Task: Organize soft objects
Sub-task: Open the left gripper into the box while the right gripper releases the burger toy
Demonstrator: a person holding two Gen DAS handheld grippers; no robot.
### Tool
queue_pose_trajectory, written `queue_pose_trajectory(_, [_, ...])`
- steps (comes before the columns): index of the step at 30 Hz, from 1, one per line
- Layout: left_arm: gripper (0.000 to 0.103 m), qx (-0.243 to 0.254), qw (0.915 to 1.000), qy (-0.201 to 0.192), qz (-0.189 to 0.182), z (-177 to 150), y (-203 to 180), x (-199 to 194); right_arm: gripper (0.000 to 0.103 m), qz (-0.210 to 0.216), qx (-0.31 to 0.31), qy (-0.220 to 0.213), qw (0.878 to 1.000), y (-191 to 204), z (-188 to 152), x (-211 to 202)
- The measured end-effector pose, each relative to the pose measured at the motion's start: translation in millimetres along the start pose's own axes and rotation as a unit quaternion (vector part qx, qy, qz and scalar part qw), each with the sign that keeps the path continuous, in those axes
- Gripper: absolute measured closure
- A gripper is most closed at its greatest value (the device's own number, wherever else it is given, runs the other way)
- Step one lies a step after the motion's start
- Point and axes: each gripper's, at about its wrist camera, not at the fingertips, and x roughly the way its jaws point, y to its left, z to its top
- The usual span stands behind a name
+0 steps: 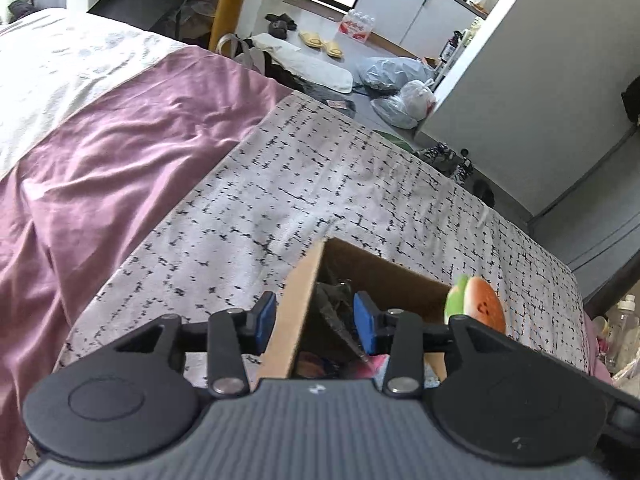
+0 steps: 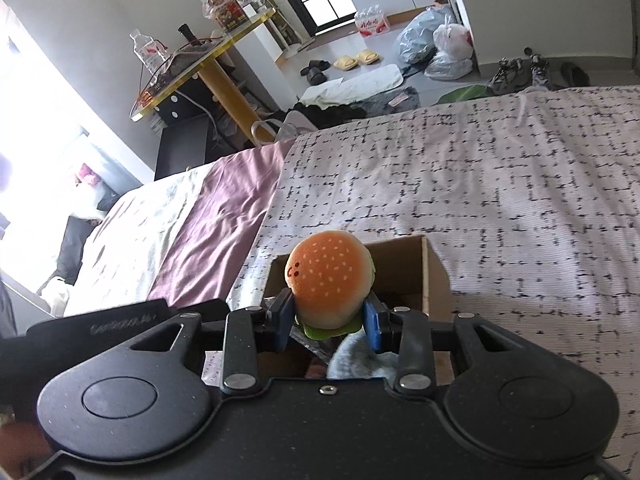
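An open cardboard box (image 1: pixel 297 312) stands on the black-and-white patterned bedspread (image 1: pixel 340 184). My left gripper (image 1: pixel 316 322) is open and straddles the box's left wall, one blue pad outside and one inside, neither pressing on it. Dark items and something pink lie inside the box. My right gripper (image 2: pixel 329 320) is shut on a plush burger (image 2: pixel 330 276) with an orange bun and green lettuce, held over the box (image 2: pixel 432 272). The same burger (image 1: pixel 480 304) shows at the box's right side in the left wrist view. A pale blue cloth (image 2: pixel 360 354) lies in the box under it.
A mauve sheet (image 1: pixel 120 152) and a white floral cover (image 1: pixel 60 76) lie left of the bedspread. Beyond the bed's far edge are plastic bags (image 2: pixel 440 44), slippers (image 2: pixel 356 60), shoes (image 2: pixel 520 72) and a yellow-edged glass desk (image 2: pixel 200 56).
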Motion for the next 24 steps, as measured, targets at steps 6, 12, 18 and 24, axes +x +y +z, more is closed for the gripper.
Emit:
queue_pose_trajectory(6, [0.061, -0.01, 0.9999, -0.008, 0.01, 3, 13, -13, 0.067, 0.011, -0.005, 0.015, 1.0, 15, 1, 18])
queue_pose_trajectory(12, [0.06, -0.014, 0.9996, -0.018, 0.017, 4, 24, -27, 0.067, -0.001, -0.012, 0.032, 0.999, 22, -2, 40])
queue_pose_trajectory(18, [0.06, -0.021, 0.9992, -0.018, 0.029, 2, 33, -33, 0.067, -0.013, -0.016, 0.096, 0.995, 24, -13, 74])
queue_pose_trajectory(24, [0.06, -0.027, 0.9989, -0.017, 0.034, 2, 37, -36, 0.062, -0.021, -0.042, 0.147, 0.988, 35, -23, 87])
